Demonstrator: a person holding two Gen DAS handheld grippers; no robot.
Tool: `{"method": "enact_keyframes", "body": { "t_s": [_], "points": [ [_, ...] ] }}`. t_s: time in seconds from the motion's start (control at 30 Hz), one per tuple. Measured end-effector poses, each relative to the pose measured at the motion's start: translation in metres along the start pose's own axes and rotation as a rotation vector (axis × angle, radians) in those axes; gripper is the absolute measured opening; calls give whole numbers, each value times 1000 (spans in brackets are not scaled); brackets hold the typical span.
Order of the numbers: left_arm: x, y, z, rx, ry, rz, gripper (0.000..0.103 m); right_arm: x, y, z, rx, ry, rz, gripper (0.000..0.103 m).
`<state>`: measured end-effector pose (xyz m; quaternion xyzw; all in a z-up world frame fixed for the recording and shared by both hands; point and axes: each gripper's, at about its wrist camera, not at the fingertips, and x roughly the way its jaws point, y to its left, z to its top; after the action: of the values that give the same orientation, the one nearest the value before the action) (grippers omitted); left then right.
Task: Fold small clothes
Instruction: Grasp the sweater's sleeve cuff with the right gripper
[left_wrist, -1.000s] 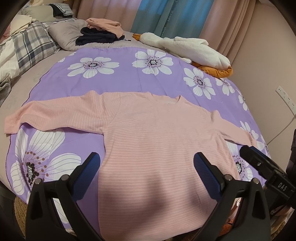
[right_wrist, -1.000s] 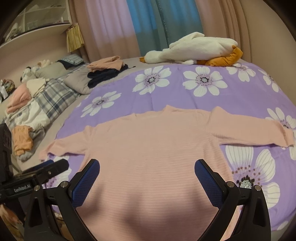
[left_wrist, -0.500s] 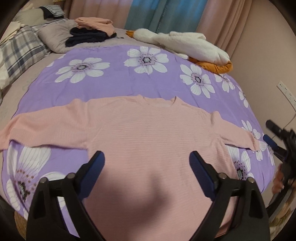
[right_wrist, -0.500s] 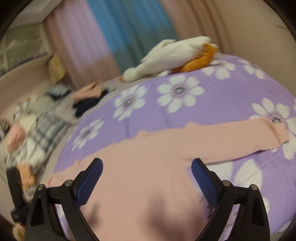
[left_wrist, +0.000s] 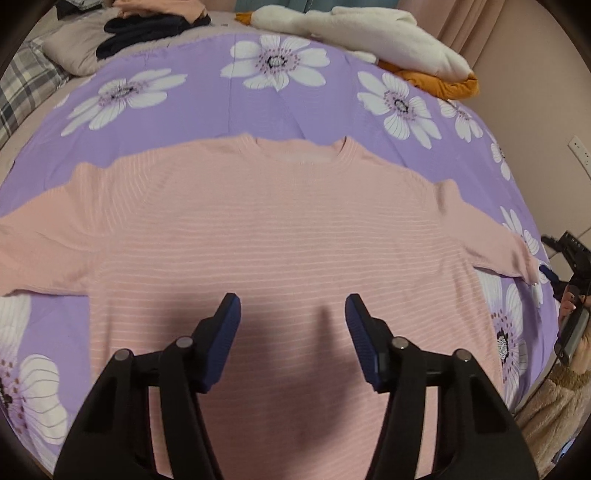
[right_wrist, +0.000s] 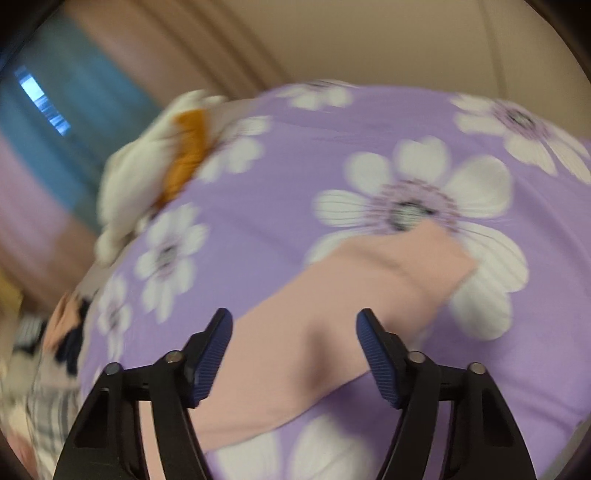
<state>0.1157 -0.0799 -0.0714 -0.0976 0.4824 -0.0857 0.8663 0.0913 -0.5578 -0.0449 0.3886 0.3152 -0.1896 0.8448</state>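
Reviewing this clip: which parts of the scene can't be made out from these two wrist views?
- Pink striped knit sweater: its hem, in the left wrist view, is hidden behind the left hand-held gripper, whose jaws are closing with nothing gripped.
- Its left sleeve end: cut off by that view's left edge.
- Right wrist view: motion blur smears the white and orange plush toy and the clothes at far left.
- Right hand-held gripper, closing over the sleeve: contact unclear.

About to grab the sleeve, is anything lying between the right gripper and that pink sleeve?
Nothing visible. The right gripper, jaws closing, hangs over the pink sleeve, which lies bare on the purple flowered sheet.
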Motion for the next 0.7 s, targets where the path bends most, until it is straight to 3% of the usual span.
{"method": "enact_keyframes", "body": {
  "t_s": [0.17,0.4,0.53,0.7],
  "points": [
    [8,0,0,-32,12,4,57,15,-34,11,60,28,-114,63],
    [7,2,2,-75,12,3,58,18,-64,12,124,15,-140,61],
    [2,4,2,-93,5,4,59,8,-61,13,91,-49,-287,61],
    [-8,7,0,-103,-20,6,59,11,-71,15,134,-46,-189,61]
  ]
}}
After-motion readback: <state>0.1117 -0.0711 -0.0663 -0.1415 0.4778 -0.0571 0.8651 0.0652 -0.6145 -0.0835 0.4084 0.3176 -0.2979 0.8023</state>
